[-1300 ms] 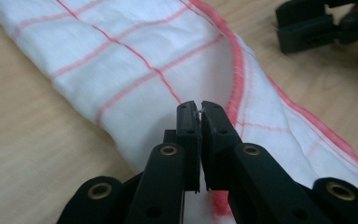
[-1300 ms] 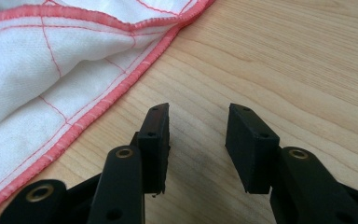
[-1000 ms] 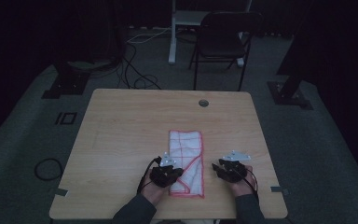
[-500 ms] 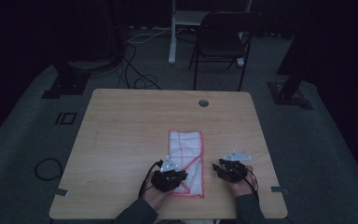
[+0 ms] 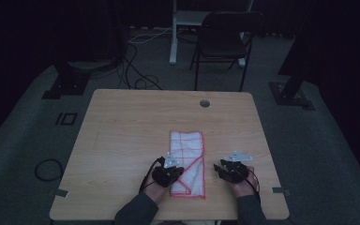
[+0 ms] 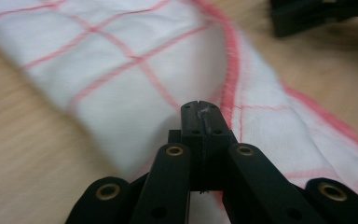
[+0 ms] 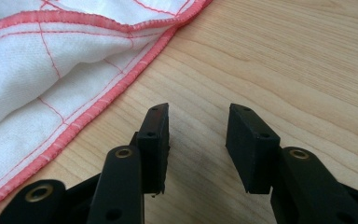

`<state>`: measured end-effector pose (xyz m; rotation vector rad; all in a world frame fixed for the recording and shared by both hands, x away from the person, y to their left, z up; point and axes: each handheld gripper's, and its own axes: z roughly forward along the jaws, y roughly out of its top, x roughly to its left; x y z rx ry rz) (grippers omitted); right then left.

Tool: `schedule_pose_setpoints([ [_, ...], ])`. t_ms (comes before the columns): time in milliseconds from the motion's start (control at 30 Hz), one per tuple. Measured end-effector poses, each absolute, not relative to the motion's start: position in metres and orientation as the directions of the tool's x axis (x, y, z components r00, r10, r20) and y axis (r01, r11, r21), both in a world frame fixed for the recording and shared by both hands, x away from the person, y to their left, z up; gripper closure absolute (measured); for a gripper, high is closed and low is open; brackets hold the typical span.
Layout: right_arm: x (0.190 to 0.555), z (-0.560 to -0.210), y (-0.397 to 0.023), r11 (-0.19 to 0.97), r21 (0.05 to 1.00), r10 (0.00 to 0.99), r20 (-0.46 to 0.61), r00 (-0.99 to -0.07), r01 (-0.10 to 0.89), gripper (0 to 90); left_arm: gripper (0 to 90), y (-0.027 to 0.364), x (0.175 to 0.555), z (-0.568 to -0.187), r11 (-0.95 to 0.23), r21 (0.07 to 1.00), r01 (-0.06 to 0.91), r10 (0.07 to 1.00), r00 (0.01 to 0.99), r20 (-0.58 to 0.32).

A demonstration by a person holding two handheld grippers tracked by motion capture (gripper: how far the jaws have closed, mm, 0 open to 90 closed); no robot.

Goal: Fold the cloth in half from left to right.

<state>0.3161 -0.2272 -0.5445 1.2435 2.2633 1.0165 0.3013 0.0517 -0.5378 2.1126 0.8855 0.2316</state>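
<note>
Right gripper (image 7: 198, 135) over bare wooden table (image 7: 298, 60), jaws apart, nothing between; white cloth (image 7: 23, 93) with red hem just beside, upper left.

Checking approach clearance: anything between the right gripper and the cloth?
Nothing visible. The right gripper rests with jaws open over bare table; the white cloth with its red hem lies just beside it, with only wood grain between. The left gripper is already shut at the cloth's edge.

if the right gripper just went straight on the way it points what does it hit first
Probably nothing but bare table: the right gripper has open jaws aimed along the wood, with the cloth off to their left. Depth beyond that is unclear.
</note>
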Motion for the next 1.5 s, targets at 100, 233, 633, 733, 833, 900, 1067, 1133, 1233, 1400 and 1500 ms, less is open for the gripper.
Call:
schedule_pose_setpoints([
  [100, 0.316, -0.544, -0.227, 0.352, 0.738, 0.838, 0.025, -0.545, 0.575, 59.4, 89.5, 0.05, 0.295, -0.537, -0.417, 0.757, 0.502, 0.637, 0.756, -0.151],
  [233, 0.316, -0.544, -0.227, 0.354, 0.738, 0.838, 0.023, -0.545, 0.575, 59.3, 87.7, 0.047, 0.282, -0.534, -0.43, 0.779, 0.456, 0.582, 0.8, -0.147],
  [633, 0.316, -0.545, -0.227, 0.353, 0.738, 0.839, 0.023, -0.544, 0.575, 59.1, 84.2, 0.053, 0.274, -0.537, -0.464, 0.767, 0.443, 0.596, 0.797, -0.099],
  [733, 0.316, -0.544, -0.227, 0.353, 0.738, 0.838, 0.024, -0.545, 0.575, 59.1, 82.9, 0.051, 0.272, -0.539, -0.461, 0.764, 0.452, 0.608, 0.788, -0.099],
  [833, 0.316, -0.544, -0.228, 0.352, 0.738, 0.838, 0.025, -0.545, 0.575, 59.1, 79.4, 0.053, 0.269, -0.54, -0.464, 0.762, 0.452, 0.617, 0.782, -0.089],
  [900, 0.316, -0.544, -0.229, 0.35, 0.738, 0.838, 0.027, -0.544, 0.576, 59.1, 77.9, 0.062, 0.263, -0.542, -0.469, 0.759, 0.452, 0.627, 0.775, -0.075],
  [1067, 0.316, -0.545, -0.228, 0.353, 0.738, 0.837, 0.025, -0.546, 0.575, 58.9, 75.1, 0.075, 0.258, -0.543, -0.47, 0.757, 0.454, 0.646, 0.761, -0.055],
  [1133, 0.316, -0.545, -0.227, 0.353, 0.739, 0.837, 0.024, -0.546, 0.574, 58.7, 78.6, 0.076, 0.257, -0.544, -0.472, 0.756, 0.454, 0.646, 0.762, -0.054],
  [1233, 0.316, -0.545, -0.227, 0.353, 0.739, 0.837, 0.024, -0.547, 0.574, 58.6, 87.8, 0.076, 0.257, -0.545, -0.485, 0.754, 0.443, 0.647, 0.762, -0.031],
  [1400, 0.315, -0.545, -0.226, 0.37, 0.737, 0.833, 0.006, -0.553, 0.566, 58.5, 90.0, 0.081, 0.257, -0.542, -0.481, 0.749, 0.455, 0.659, 0.751, -0.033],
  [1500, 0.316, -0.545, -0.226, 0.37, 0.738, 0.833, 0.007, -0.554, 0.565, 58.4, 90.0, 0.085, 0.256, -0.54, -0.468, 0.754, 0.461, 0.669, 0.742, -0.039],
])
